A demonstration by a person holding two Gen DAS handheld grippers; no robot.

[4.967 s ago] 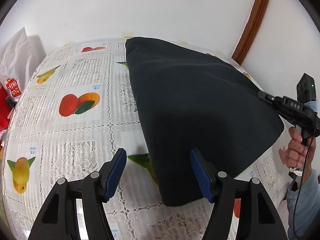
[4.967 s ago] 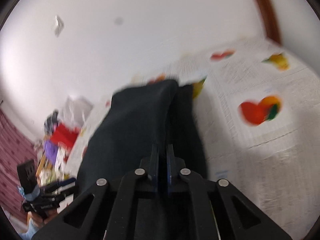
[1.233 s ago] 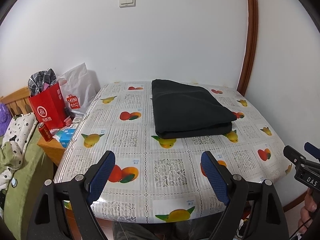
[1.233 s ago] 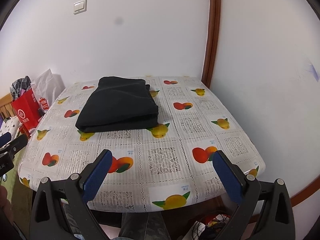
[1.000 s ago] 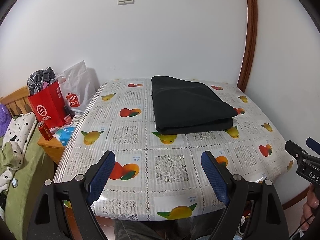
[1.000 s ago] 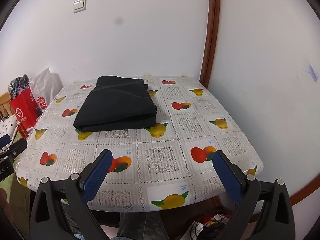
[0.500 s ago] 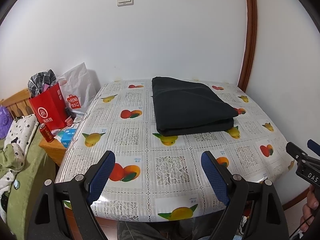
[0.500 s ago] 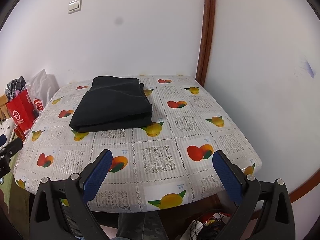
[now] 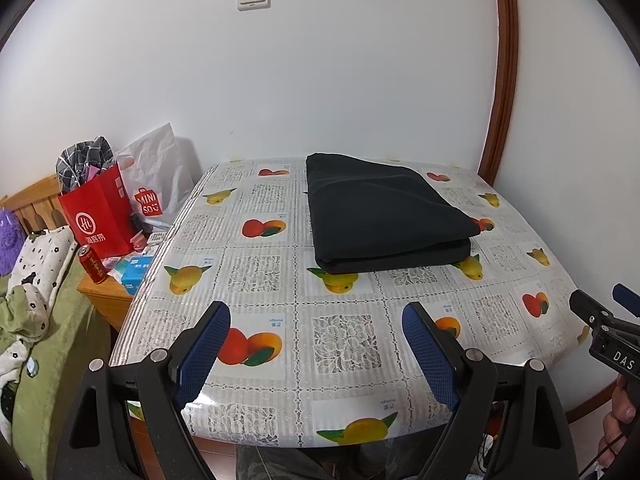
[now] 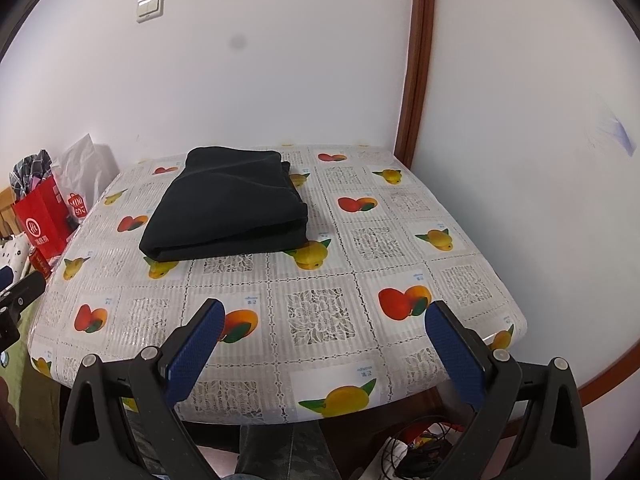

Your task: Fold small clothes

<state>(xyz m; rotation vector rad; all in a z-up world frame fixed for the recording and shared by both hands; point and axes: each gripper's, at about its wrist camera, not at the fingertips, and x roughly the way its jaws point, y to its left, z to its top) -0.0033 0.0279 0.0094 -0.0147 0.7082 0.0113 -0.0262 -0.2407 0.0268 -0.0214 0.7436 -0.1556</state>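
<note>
A black garment [image 9: 380, 208] lies folded in a neat rectangle on the far half of the table [image 9: 344, 344] with the fruit-print cloth; it also shows in the right wrist view [image 10: 232, 204]. My left gripper [image 9: 316, 320] is open and empty, held back above the table's near edge. My right gripper [image 10: 322, 320] is open and empty too, held back at the near edge. The right gripper's tip shows at the right edge of the left wrist view [image 9: 600, 316]. Neither gripper touches the garment.
A red paper bag [image 9: 100, 216] and a white Miniso bag [image 9: 156, 184] stand left of the table on a low wooden stand with a red can [image 9: 91, 264]. A green couch with spotted cloth [image 9: 32, 280] is at far left. White walls close behind and to the right.
Five seconds ago the right gripper was shut on the garment, close over it. Both grippers have since let go and pulled back from the table; in the last second they barely move.
</note>
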